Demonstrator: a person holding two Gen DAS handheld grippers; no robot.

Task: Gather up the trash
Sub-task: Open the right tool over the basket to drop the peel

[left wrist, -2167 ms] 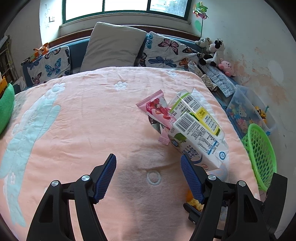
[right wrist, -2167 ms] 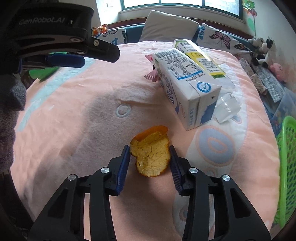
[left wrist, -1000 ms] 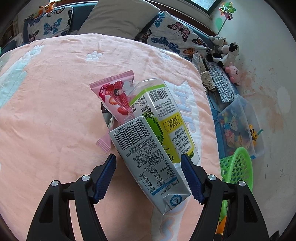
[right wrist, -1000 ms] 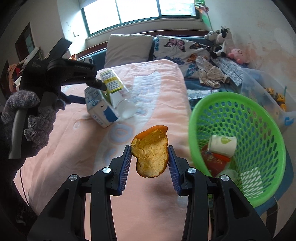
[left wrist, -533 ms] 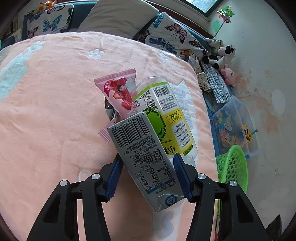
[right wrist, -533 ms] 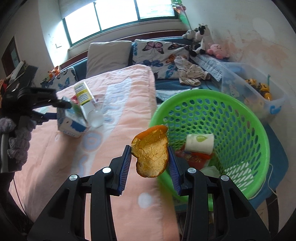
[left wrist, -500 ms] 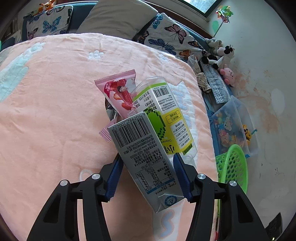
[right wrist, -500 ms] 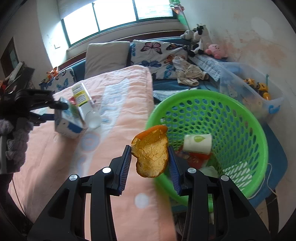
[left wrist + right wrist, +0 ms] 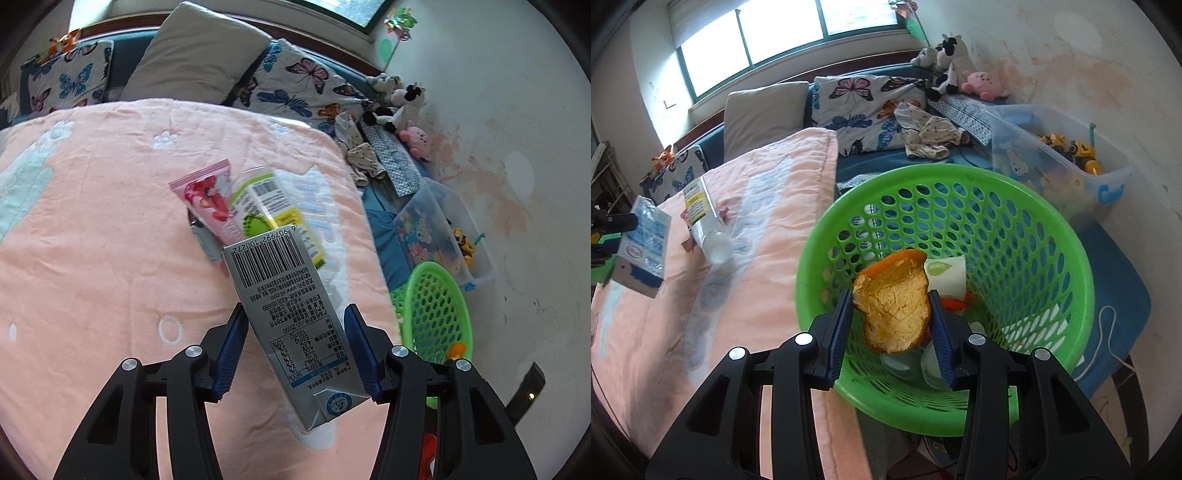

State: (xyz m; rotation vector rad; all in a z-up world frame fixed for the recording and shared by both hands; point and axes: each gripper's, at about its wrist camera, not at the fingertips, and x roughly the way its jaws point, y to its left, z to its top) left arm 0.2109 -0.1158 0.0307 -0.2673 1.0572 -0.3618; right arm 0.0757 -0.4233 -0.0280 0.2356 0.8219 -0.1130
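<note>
My left gripper (image 9: 293, 345) is shut on a grey milk carton (image 9: 284, 306) and holds it lifted above the pink blanket (image 9: 92, 258). A clear bottle with a yellow-green label (image 9: 273, 214) and a pink snack wrapper (image 9: 207, 199) lie on the blanket beyond it. My right gripper (image 9: 890, 325) is shut on an orange peel (image 9: 894, 310) and holds it over the near rim of the green mesh basket (image 9: 1015, 236). The basket holds a paper cup (image 9: 945, 273) and other trash. The carton (image 9: 642, 236) and bottle (image 9: 705, 221) also show at left in the right wrist view.
The basket (image 9: 436, 314) stands off the bed's right side. A clear plastic toy box (image 9: 1063, 166) sits behind it by the wall. Pillows (image 9: 199, 55), crumpled clothes (image 9: 927, 136) and plush toys (image 9: 945, 55) line the bed's head and far right.
My left gripper closed on the milk carton and lifted it off the blanket. My right gripper carried the orange peel from the bed across to over the green basket.
</note>
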